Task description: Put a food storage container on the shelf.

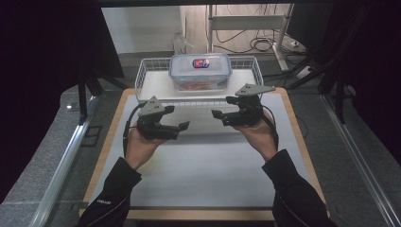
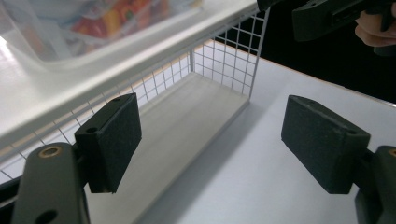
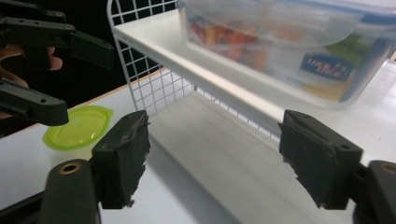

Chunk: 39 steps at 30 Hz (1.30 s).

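Food container (image 1: 200, 71) sits on the wire rack's (image 1: 142, 75) top shelf, lid on. Left gripper (image 1: 182, 126) and right gripper (image 1: 216, 114) sit in front of the rack, jaws wide apart, empty. Rigid plastic, likely slick, moderately heavy; best clamped across opposite side walls.

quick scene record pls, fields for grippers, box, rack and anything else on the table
left gripper: open, nothing between its jaws, held in front of the rack
right gripper: open, nothing between its jaws, facing the left one
container: clear box with blue-rimmed lid shut, orange contents, on the rack's top shelf
wire rack: white, at the far edge of the table, lower shelf bare
green lid: small tub with a green lid on the table, beside the left gripper
table: white top, wooden edge
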{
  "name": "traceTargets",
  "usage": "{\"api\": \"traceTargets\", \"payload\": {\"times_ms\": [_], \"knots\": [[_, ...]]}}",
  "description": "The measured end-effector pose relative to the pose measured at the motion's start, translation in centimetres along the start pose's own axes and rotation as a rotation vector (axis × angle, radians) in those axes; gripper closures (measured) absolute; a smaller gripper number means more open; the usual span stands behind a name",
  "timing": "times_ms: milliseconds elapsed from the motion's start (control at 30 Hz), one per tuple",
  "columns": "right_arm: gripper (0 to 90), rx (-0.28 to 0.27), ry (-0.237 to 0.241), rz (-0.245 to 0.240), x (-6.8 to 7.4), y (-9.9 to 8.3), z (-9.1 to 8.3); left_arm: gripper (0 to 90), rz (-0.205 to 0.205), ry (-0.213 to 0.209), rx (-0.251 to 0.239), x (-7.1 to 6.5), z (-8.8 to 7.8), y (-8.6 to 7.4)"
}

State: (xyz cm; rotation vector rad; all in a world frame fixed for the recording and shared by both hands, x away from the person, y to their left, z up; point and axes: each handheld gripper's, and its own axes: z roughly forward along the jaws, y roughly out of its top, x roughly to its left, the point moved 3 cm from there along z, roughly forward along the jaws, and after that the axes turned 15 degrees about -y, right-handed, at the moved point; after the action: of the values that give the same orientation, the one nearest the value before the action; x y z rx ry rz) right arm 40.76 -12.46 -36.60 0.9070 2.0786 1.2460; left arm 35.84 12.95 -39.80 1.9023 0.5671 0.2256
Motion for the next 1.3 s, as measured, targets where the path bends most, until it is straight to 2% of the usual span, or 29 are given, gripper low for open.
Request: {"api": "traceTargets", "payload": {"times_ms": [200, 267, 367, 467, 500, 633, 700, 767, 1067, 1300], "knots": [[13.5, 0.019, 0.011, -0.007, 0.6, -1.8, -0.8, 11.6, -0.037, -0.009, 0.006, -0.8, -0.3, -1.8], [11.1, 0.021, 0.014, -0.016, 0.7, -2.4, -1.1, 9.1, -0.046, 0.006, 0.009, -1.1, -0.5, -2.4], [7.5, 0.015, 0.038, -0.013, 0.8, -3.3, -1.4, 5.0, -0.065, 0.000, 0.002, -1.5, -0.7, -3.5], [5.7, 0.017, 0.040, -0.008, 0.7, -3.9, -1.6, 2.4, -0.063, -0.010, 0.014, -1.8, -0.6, -4.2], [3.8, 0.013, 0.044, 0.008, 0.7, -4.5, -1.9, 2.3, -0.050, -0.005, 0.025, -2.1, -0.6, -4.8], [0.0, 0.030, 0.047, 0.014, 0.6, -5.4, -2.3, 2.0, -0.036, -0.018, 0.022, -2.6, -0.5, -5.9], [0.0, 0.039, 0.038, 0.005, 0.7, -6.0, -2.4, 2.0, -0.012, -0.010, 0.038, -2.9, -0.5, -6.5], [0.0, 0.050, 0.027, -0.009, 0.8, -6.6, -2.6, 1.9, -0.008, -0.013, 0.038, -3.2, -0.5, -7.0], [0.0, 0.047, -0.001, 0.006, 0.8, -9.2, -4.0, 2.1, -0.053, -0.032, -0.007, -4.1, -1.4, -9.5], [0.0, 0.046, -0.006, 0.032, 0.8, -11.2, -4.8, 2.7, -0.059, -0.005, 0.018, -4.9, -1.7, -11.3]]}}
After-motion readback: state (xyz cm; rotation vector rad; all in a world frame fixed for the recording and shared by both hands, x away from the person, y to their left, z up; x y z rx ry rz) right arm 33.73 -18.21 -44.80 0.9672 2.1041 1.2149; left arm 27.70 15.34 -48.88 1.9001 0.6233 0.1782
